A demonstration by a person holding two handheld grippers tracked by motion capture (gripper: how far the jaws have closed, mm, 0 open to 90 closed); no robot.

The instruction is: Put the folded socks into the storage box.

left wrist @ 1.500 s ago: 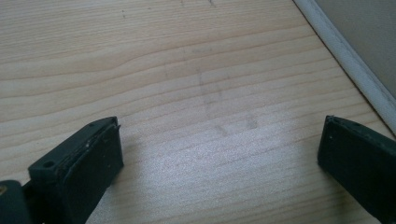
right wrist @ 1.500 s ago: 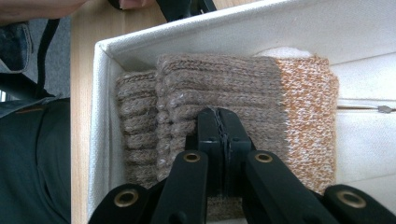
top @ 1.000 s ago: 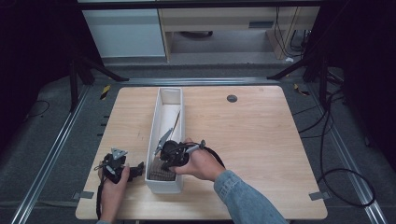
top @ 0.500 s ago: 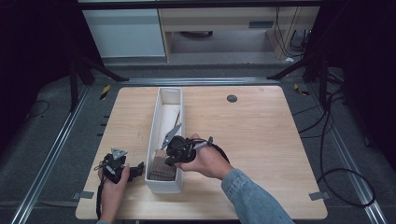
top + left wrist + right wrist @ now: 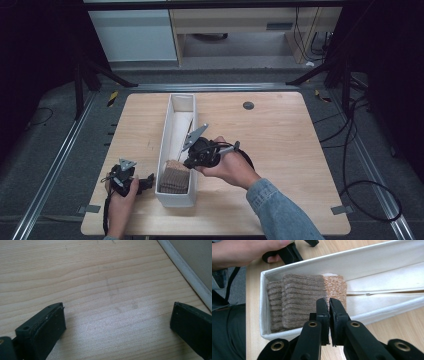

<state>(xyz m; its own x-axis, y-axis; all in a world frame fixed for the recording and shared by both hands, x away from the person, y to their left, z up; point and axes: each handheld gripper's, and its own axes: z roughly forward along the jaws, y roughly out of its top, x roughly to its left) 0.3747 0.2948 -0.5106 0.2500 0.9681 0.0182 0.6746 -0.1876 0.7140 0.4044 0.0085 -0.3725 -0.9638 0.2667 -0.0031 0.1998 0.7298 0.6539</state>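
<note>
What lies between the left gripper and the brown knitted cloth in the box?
In the high view, the white box's near side wall separates the left gripper from the brown knitted cloth.

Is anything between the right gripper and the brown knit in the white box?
Nothing visible. The right gripper, jaws nearly together and holding nothing, hangs above the near wall of the box. The knit lies at the box's end, uncovered from above, with only a lighter knit beside it.

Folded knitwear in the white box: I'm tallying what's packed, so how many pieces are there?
2. A brown ribbed piece sits at the box's near end; a lighter speckled one is pressed against it, farther in. More may be hidden underneath.
</note>
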